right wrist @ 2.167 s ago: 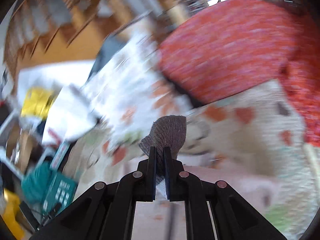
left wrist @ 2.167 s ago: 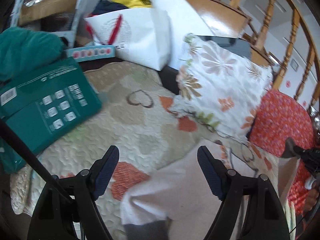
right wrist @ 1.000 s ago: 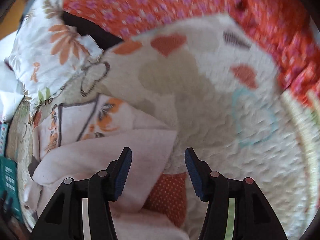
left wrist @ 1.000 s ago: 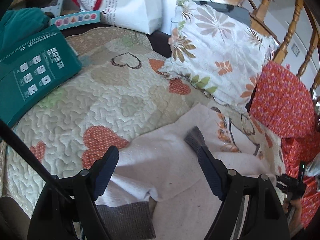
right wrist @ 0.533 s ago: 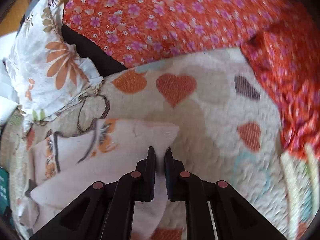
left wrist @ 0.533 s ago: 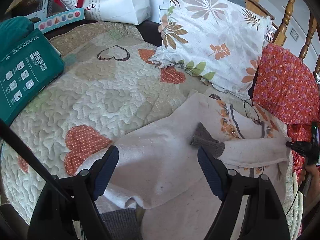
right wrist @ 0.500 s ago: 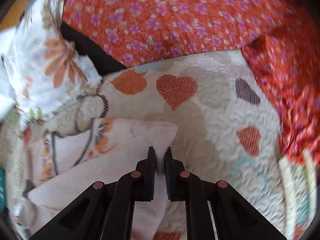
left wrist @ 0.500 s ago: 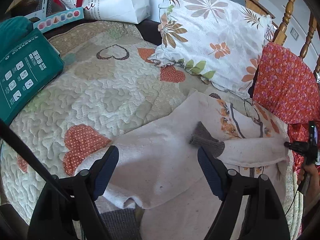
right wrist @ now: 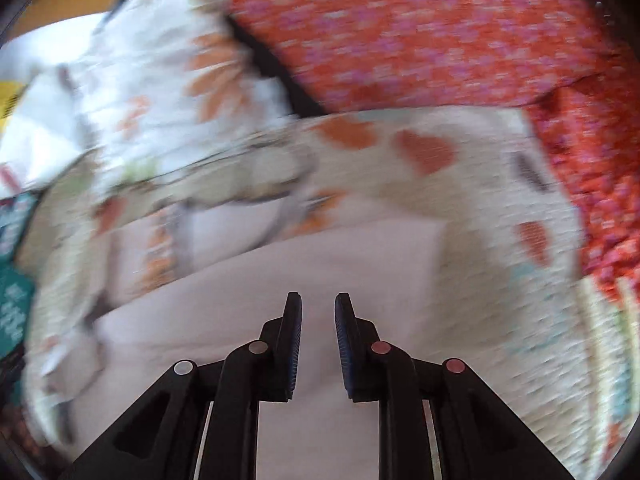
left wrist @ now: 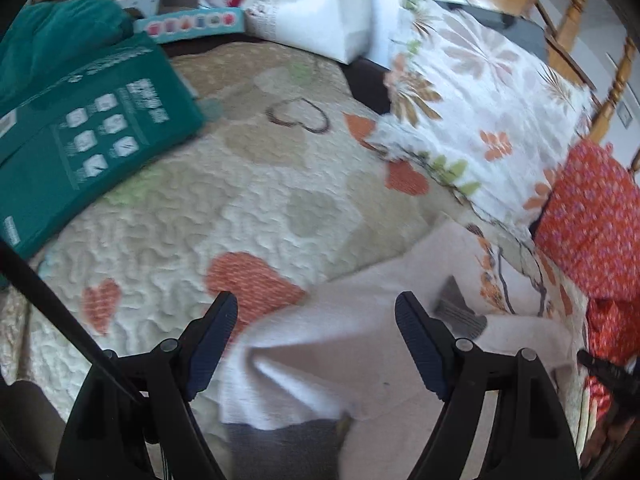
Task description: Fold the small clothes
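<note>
Left gripper (left wrist: 316, 340): jaws spread wide above the pale sweater (left wrist: 352, 352) on the quilt (left wrist: 240, 208). Right gripper (right wrist: 317, 320): jaws slightly parted, gripping nothing, over the sweater.

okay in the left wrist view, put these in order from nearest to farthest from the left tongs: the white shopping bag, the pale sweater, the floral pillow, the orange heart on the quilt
From the left tongs:
1. Pale sweater, lying between and under the tongs.
2. Orange heart, just ahead, toward the left finger.
3. Floral pillow, farther ahead on the right.
4. White shopping bag, farthest, at the top beyond the quilt.
</note>
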The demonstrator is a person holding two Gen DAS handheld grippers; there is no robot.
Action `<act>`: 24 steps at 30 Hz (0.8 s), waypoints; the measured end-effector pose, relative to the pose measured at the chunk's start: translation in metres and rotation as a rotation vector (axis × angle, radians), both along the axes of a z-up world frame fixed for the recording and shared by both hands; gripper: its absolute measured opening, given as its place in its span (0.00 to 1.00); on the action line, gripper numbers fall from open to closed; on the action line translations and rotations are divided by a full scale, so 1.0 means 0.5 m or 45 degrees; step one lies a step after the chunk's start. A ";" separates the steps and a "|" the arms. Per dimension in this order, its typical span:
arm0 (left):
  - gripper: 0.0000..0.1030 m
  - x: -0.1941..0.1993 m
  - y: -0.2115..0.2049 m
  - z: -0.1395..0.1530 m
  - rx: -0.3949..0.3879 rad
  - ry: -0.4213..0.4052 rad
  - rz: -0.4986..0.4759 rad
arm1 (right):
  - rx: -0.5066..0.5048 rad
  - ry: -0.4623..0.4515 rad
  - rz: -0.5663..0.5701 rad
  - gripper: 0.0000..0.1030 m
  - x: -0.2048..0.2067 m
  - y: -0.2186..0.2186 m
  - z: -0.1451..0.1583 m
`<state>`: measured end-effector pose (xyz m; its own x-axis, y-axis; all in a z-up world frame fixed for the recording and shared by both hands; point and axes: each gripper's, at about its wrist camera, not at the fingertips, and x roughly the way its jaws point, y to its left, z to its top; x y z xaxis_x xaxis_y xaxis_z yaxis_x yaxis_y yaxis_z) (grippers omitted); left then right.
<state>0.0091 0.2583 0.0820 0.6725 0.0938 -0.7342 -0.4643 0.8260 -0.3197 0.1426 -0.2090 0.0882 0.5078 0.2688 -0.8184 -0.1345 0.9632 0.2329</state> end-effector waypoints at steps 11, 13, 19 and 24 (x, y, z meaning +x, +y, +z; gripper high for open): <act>0.78 -0.119 0.195 0.035 -0.061 -0.103 0.355 | 0.230 0.207 0.598 0.43 -0.179 0.463 -0.104; 0.78 -0.139 0.217 0.045 -0.055 -0.131 0.412 | 0.231 0.198 0.686 0.47 -0.221 0.523 -0.105; 0.79 -0.171 0.256 0.052 -0.081 -0.161 0.480 | -0.040 -0.072 1.055 0.61 -0.395 0.652 -0.098; 0.79 -0.188 0.270 0.051 -0.123 -0.184 0.504 | -0.518 -0.310 1.161 0.54 -0.465 0.730 -0.174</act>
